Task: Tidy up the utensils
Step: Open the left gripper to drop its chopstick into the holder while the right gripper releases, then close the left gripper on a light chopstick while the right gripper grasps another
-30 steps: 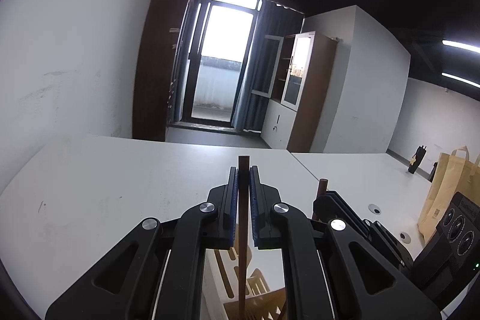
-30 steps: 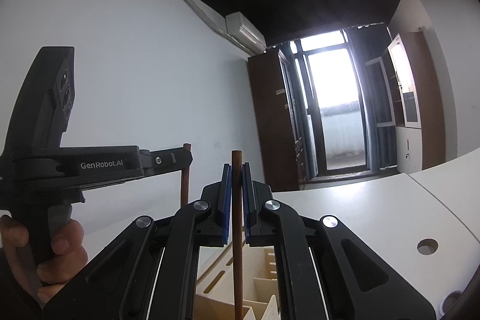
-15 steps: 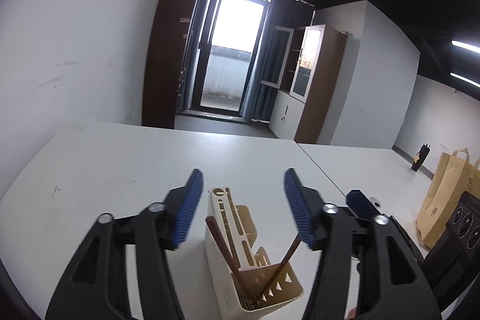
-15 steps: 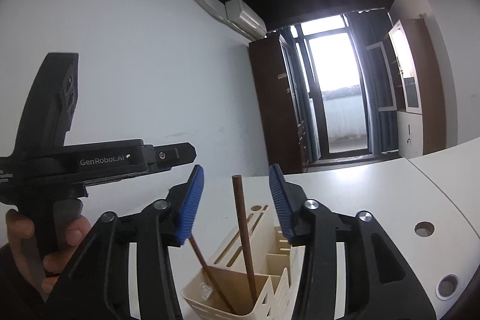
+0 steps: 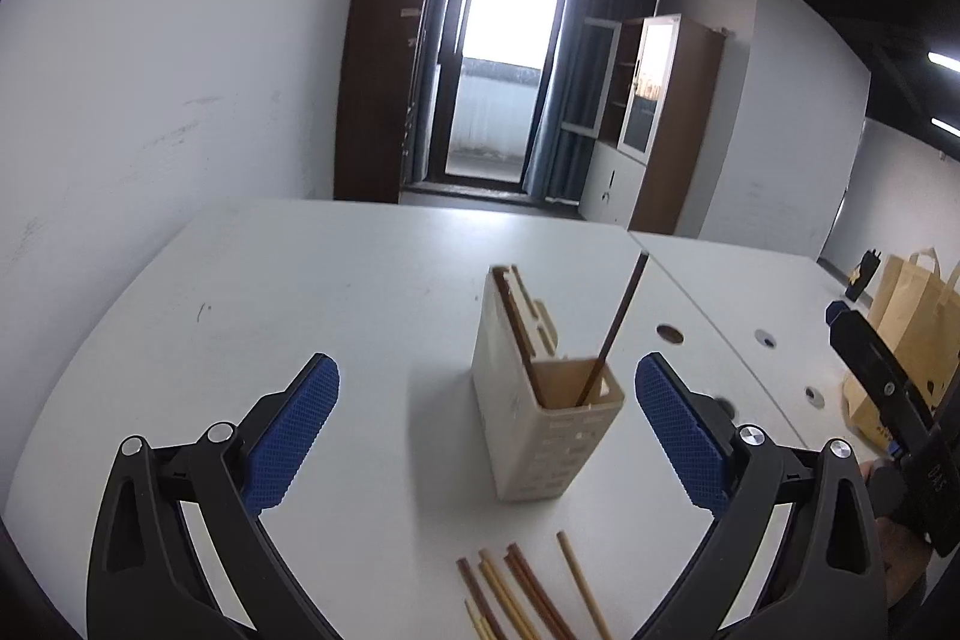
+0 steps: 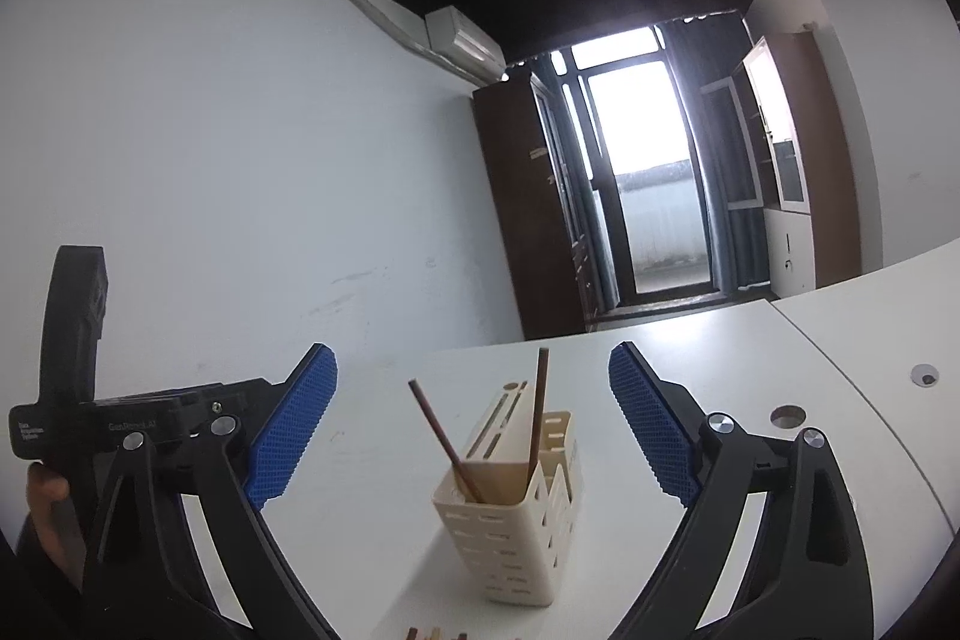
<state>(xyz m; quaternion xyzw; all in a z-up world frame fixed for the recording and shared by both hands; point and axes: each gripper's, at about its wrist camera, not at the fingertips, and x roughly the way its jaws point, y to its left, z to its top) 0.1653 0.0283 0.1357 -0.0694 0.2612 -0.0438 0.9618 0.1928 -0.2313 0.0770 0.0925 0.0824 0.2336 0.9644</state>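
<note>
Two dark chopsticks (image 6: 447,445) are shown standing in the front compartment of a cream utensil holder (image 5: 543,421), each leaning toward an opposite side; the holder stands on a white table (image 5: 336,292). In the right wrist view the second dark stick (image 6: 538,415) is seen resting nearly upright against the holder's inner wall. Both tongs are empty. The left gripper (image 5: 486,430) is held with its blue pads spread wide and still opening, nothing being pressed between them; the holder is merely framed in the gap, well beyond the fingertips. The right gripper (image 6: 471,427) is likewise wide apart and opening, with no stick touched. A loose bundle of chopsticks (image 5: 522,598), some dark and some pale, is seen lying flat on the table just in front of the holder, near the lower edge of the left wrist view.

The step in hand is judged to be the release after a deposit: a pair has been placed, and the remainder awaits sorting. For the next move, the tongs would need to be lowered toward the bundle, one stick isolated from its touching neighbours, and the pads closed along its shaft without the others being scattered. A paper bag (image 5: 900,316) at the far right is not involved.
</note>
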